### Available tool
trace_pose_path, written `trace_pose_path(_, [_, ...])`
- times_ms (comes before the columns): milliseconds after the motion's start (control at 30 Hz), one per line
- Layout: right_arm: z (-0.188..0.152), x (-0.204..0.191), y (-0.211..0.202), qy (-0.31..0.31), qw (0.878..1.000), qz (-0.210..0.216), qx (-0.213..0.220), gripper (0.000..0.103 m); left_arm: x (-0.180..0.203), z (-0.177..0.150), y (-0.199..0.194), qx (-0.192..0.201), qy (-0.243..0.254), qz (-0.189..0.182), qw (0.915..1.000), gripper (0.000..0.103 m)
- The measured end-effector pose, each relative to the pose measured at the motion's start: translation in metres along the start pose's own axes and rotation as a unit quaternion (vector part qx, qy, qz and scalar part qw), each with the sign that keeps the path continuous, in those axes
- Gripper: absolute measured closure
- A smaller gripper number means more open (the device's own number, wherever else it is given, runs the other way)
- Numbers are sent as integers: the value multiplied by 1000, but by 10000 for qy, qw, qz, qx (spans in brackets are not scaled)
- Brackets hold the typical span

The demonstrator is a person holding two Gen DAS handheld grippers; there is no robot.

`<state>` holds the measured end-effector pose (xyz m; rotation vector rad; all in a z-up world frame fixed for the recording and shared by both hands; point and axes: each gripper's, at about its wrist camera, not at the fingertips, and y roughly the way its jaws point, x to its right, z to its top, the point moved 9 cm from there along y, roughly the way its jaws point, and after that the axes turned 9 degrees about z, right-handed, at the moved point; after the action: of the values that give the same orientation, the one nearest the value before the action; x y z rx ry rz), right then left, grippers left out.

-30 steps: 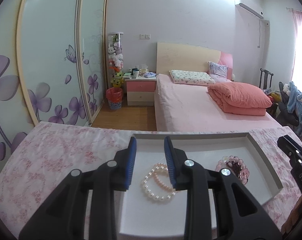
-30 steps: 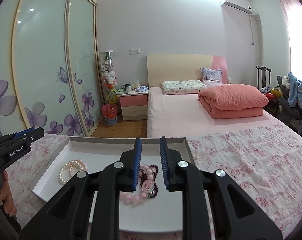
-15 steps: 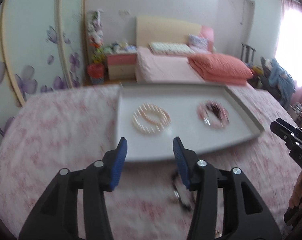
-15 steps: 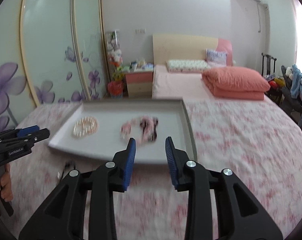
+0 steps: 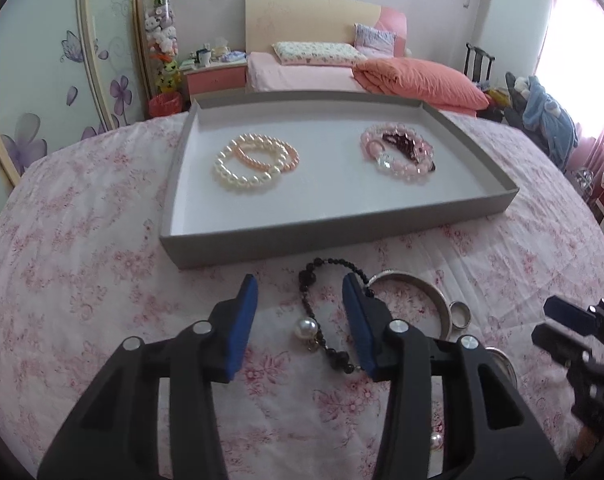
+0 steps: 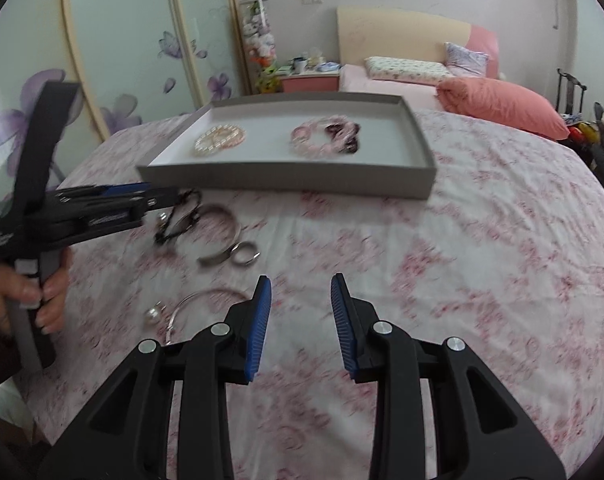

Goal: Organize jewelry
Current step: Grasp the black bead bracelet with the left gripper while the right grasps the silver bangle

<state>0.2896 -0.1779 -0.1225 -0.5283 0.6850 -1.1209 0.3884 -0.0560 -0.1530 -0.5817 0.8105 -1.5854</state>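
Note:
A grey tray (image 5: 325,236) (image 6: 286,178) on the floral cloth holds pearl bracelets (image 5: 254,162) at left and pink bead bracelets (image 5: 399,152) at right. In front of it lie a black bead bracelet with a pearl (image 5: 321,320), a silver bangle (image 5: 413,284) and a silver ring (image 5: 460,314). My left gripper (image 5: 300,304) is open and empty, its jaws on either side of the black bracelet. My right gripper (image 6: 300,292) is open and empty over bare cloth, right of a thin bangle with a pearl (image 6: 194,304).
The floral cloth (image 6: 481,280) covers the table. Beyond it are a bed (image 5: 341,76), a nightstand (image 5: 216,76) and wardrobe doors (image 5: 54,60). The right gripper shows at the right edge of the left wrist view (image 5: 577,332).
Both grippers have pulled back from over the tray and opened wider. The left one now sits over the black bracelet; loose jewelry in front of the tray has come into view.

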Motion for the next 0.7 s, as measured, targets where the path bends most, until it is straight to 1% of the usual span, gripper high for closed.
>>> trace_pose_path(33, [-1, -1, 1, -7, 10000, 25, -19, 70, 2, -1, 3, -56, 73, 62, 9999, 63])
trace_pose_path(100, [-3, -4, 3, -23, 10000, 63, -56, 70, 4, -4, 11, -150, 149, 159, 9996, 70])
trace_pose_path(233, [-6, -7, 6, -24, 9999, 97, -111, 70, 5, -3, 16, -159, 218, 218, 9994, 73])
trace_pose_path(267, [-7, -8, 7, -22, 9999, 102, -129, 70, 6, -3, 16, -154, 232, 218, 9994, 77])
trace_pose_path(300, [-8, -9, 8, -20, 9998, 114, -156, 70, 7, -3, 16, -138, 256, 240, 9993, 88])
trace_pose_path(333, [-9, -10, 9, -25, 9998, 123, -182, 70, 7, -3, 16, -117, 308, 305, 9990, 93])
trace_pose_path(400, [-11, -12, 11, -40, 9996, 139, -225, 70, 3, -3, 16, -111, 303, 422, 9986, 97])
trace_pose_path(533, [-14, -18, 11, -97, 9994, 178, -280, 70, -23, -4, 11, -120, 62, 615, 9980, 97])
trace_pose_path(700, [-21, -25, 14, -162, 9989, 217, -382, 70, -70, -5, 7, -195, -359, 936, 9948, 97])
